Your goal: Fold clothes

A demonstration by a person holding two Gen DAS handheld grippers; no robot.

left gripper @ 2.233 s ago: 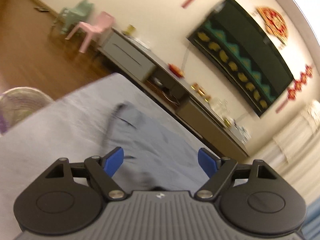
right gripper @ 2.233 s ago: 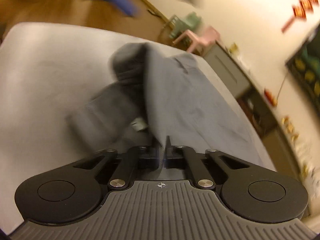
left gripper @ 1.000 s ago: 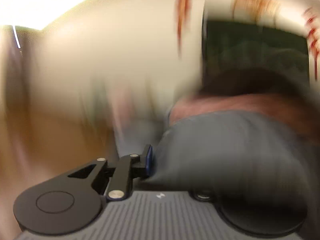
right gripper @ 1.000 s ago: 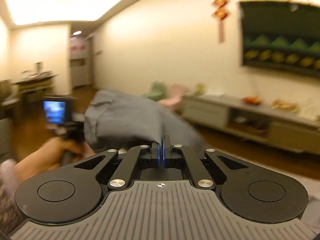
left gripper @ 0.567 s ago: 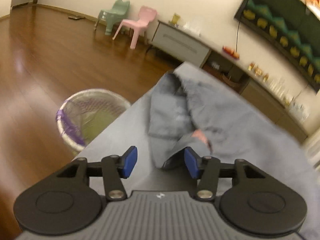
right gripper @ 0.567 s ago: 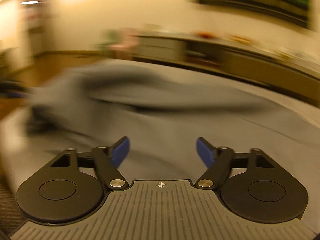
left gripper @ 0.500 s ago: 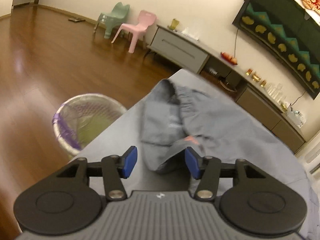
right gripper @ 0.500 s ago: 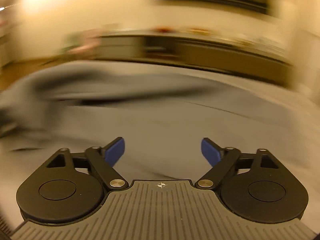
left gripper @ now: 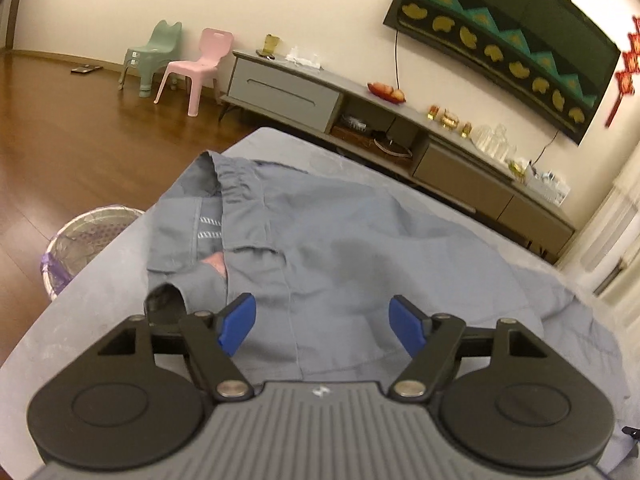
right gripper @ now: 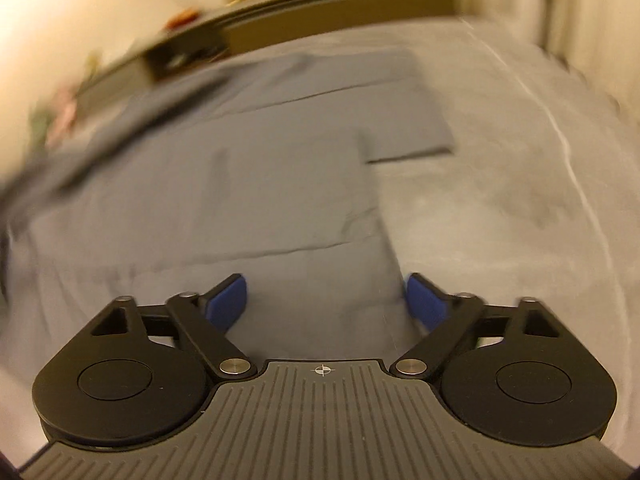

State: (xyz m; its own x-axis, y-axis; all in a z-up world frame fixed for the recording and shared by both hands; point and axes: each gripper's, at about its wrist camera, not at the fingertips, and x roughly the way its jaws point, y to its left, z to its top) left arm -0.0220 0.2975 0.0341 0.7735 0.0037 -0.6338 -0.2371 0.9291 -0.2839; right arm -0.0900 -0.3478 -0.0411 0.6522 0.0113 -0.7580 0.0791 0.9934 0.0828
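bin (left gripper: 76, 240) off the bed's (left gripper: 80, 328) left edge. grey trousers (left gripper: 320, 248) lie spread on the bed, waistband far. left gripper (left gripper: 322, 326) gapes wide over them, empty. right gripper (right gripper: 326, 306), equally wide, hovers over a trouser leg (right gripper: 312, 184).

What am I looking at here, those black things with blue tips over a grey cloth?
These are two hand-held grabbing tools, one in each of a person's hands, each with a camera looking out along its two fingers. One picture is from the left gripper, the other from the right gripper. Both have their blue-tipped fingers spread open and hold nothing. Below them a grey garment lies spread on a grey-covered surface. The right picture is blurred. A bin stands on the floor beside the surface.
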